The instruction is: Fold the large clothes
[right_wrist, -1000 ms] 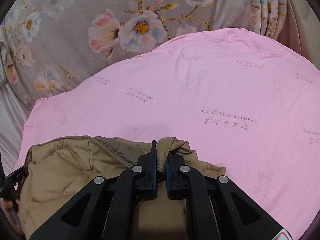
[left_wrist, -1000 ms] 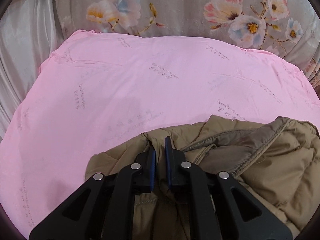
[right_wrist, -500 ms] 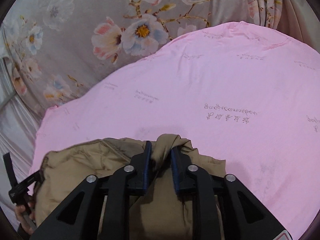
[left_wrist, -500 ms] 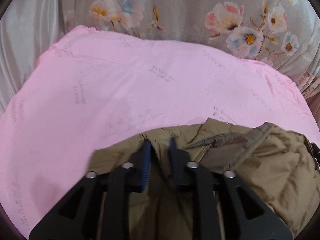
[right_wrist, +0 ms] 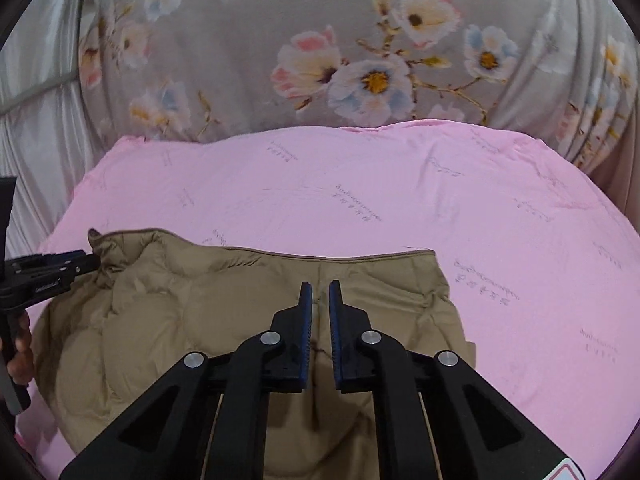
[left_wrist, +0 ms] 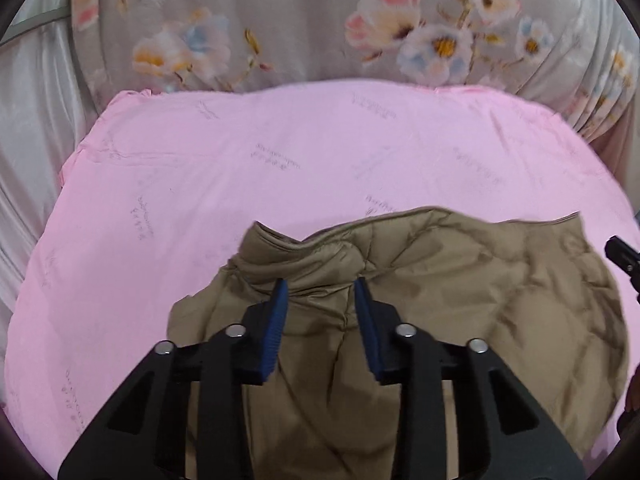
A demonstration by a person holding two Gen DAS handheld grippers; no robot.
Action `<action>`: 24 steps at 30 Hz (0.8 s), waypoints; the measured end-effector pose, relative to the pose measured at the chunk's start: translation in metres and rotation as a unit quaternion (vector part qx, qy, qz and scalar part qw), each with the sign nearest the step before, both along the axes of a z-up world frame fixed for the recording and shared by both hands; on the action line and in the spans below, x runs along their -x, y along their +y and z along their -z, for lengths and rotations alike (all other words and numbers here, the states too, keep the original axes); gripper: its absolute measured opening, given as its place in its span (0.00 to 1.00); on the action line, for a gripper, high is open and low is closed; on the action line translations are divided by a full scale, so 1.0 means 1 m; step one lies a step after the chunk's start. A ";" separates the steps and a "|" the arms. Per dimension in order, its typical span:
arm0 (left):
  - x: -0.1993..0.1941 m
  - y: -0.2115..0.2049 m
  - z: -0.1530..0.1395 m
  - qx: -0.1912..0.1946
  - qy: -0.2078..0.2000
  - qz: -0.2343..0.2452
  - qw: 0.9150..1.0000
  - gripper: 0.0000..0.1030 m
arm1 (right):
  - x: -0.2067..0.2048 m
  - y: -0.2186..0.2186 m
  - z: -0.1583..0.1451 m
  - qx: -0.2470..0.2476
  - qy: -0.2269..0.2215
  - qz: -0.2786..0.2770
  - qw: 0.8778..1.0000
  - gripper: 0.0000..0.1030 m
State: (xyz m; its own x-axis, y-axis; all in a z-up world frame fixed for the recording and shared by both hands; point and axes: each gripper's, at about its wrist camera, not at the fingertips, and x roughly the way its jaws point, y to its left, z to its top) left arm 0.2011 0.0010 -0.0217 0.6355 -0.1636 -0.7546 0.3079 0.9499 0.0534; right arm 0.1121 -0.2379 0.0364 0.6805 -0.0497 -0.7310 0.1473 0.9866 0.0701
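Observation:
A tan quilted puffer jacket (left_wrist: 460, 288) lies on the pink sheet (left_wrist: 280, 168), its far edge laid out straight; it also shows in the right wrist view (right_wrist: 200, 304). My left gripper (left_wrist: 320, 286) is open, its blue pads either side of a raised fold at the jacket's left end, not clamping it. My right gripper (right_wrist: 320, 286) hovers over the jacket's right part with its jaws a narrow gap apart and nothing between them. The left gripper also shows at the left edge of the right wrist view (right_wrist: 86, 262).
The pink sheet (right_wrist: 400, 200) covers a bed. A grey floral cloth (right_wrist: 360, 60) hangs behind it. Pale curtains (left_wrist: 28, 128) hang at the left. The right gripper's tip (left_wrist: 622, 256) pokes in at the right edge of the left wrist view.
Both grippers were shut on bunched jacket fabric and have opened. The jacket has dropped and now lies spread flatter, with a straight far edge.

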 end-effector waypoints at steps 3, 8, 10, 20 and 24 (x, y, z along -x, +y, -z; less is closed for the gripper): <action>-0.029 -0.002 0.015 -0.014 0.014 -0.024 1.000 0.25 | -0.025 -0.007 0.020 0.005 0.033 0.006 0.999 0.06; -0.059 0.006 0.022 -0.042 0.002 -0.051 0.998 0.25 | -0.047 -0.055 0.052 -0.007 0.070 0.074 0.995 0.06; -0.069 0.012 0.032 -0.046 0.009 -0.062 0.997 0.25 | -0.046 -0.077 0.061 -0.030 0.078 0.103 0.991 0.06; -0.076 0.016 0.059 -0.024 0.015 -0.074 0.997 0.25 | -0.045 -0.088 0.084 -0.070 0.080 0.127 0.986 0.03; -0.076 0.016 0.061 -0.023 0.012 -0.077 0.997 0.25 | -0.045 -0.086 0.085 -0.069 0.077 0.127 0.986 0.03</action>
